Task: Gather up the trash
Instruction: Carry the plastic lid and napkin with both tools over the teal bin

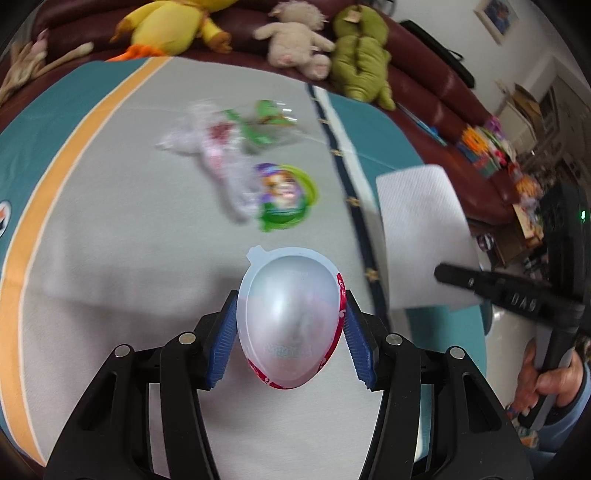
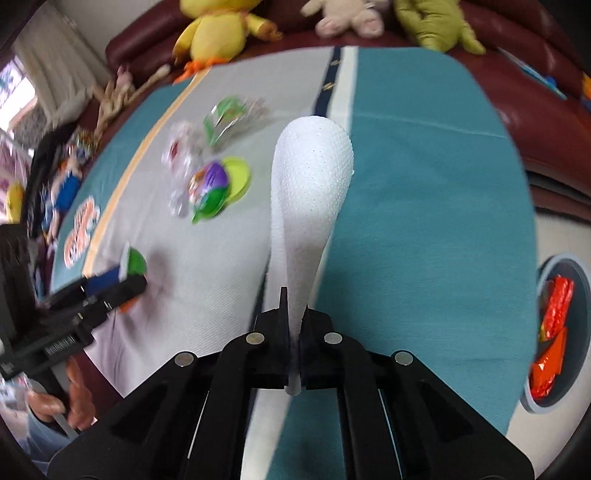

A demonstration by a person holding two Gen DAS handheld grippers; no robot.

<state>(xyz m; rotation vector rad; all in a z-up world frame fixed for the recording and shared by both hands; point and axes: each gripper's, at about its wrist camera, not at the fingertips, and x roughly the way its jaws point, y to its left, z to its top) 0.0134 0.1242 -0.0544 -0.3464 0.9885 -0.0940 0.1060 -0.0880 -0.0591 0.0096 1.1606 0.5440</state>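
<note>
My left gripper (image 1: 290, 328) is shut on a clear egg-shaped plastic shell with a red rim (image 1: 290, 321), held above the grey cloth. My right gripper (image 2: 293, 314) is shut on a white paper towel (image 2: 310, 177), which stands up over the teal cloth; the towel also shows in the left wrist view (image 1: 421, 236). On the cloth lie a green and purple egg shell half (image 1: 286, 197) (image 2: 218, 184), a clear crumpled wrapper (image 1: 218, 155) (image 2: 181, 162) and a green-printed clear wrapper (image 1: 269, 122) (image 2: 231, 114). A round bin (image 2: 554, 332) at the right holds red and orange wrappers.
The table wears a grey and teal cloth with an orange stripe (image 1: 55, 184). A dark red sofa (image 1: 436, 74) behind it carries a yellow plush duck (image 1: 170, 26), a beige plush (image 1: 295, 40) and a green plush (image 1: 362, 55). Toys and boxes clutter the right (image 1: 495, 147).
</note>
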